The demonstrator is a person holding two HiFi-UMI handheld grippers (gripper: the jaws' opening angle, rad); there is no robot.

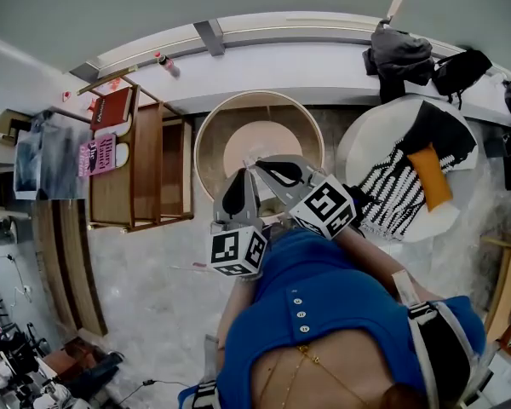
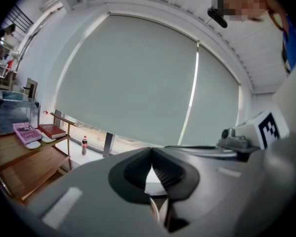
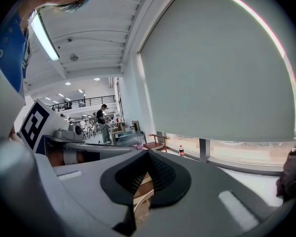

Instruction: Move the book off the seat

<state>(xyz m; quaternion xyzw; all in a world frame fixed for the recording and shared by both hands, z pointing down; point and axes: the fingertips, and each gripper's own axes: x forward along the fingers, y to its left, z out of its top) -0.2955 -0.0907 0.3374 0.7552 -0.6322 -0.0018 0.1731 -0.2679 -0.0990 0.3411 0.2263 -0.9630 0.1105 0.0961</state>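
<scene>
A red book [image 1: 112, 107] and a pink book [image 1: 98, 154] lie on the far end of a wooden seat [image 1: 145, 169] at the left. Both also show in the left gripper view, the pink book [image 2: 27, 131] beside the red book [image 2: 52, 130]. I hold my left gripper [image 1: 244, 174] and right gripper [image 1: 257, 167] close to my chest, over a round table [image 1: 206, 147], well apart from the books. Both point up toward the window blind. The left gripper [image 2: 152, 152] is shut with nothing in it. So is the right gripper [image 3: 148, 155].
A white round chair [image 1: 358, 143] at the right holds a black-and-white striped cloth [image 1: 400, 190] and an orange flat thing [image 1: 430, 175]. Dark bags [image 1: 400, 54] lie on the window sill, with a small bottle [image 1: 166, 64] at its left end. People stand far off in the right gripper view.
</scene>
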